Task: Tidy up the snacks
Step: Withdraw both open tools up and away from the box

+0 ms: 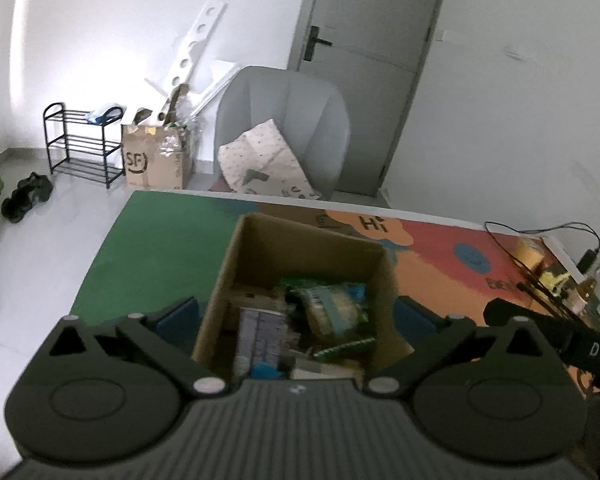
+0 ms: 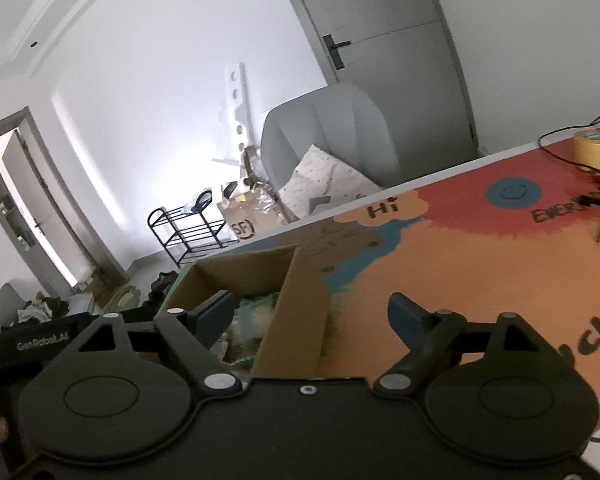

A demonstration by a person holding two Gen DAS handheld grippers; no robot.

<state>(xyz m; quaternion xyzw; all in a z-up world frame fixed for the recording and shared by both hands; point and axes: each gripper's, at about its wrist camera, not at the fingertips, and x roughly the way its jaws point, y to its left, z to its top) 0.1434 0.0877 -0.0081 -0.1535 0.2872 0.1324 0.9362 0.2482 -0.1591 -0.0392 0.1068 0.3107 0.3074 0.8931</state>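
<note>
The left gripper (image 1: 298,312) hangs with its jaws spread wide and nothing pressed between them; the open cardboard box (image 1: 300,280) sits on the worktop (image 1: 160,248) straight ahead of it, its side walls just inside the two blue pads, its long axis running away from the jaws. Inside lie the snacks (image 1: 332,308), a blurred heap of packets, a purple-grey one toward the left jaw and green ones toward the right. The right gripper (image 2: 312,312) also has its jaws apart and empty: its left jaw reaches over the box, the near box wall stands between the jaws, and its right jaw is over bare worktop. By my reading the left gripper is the better centred on the box.
</note>
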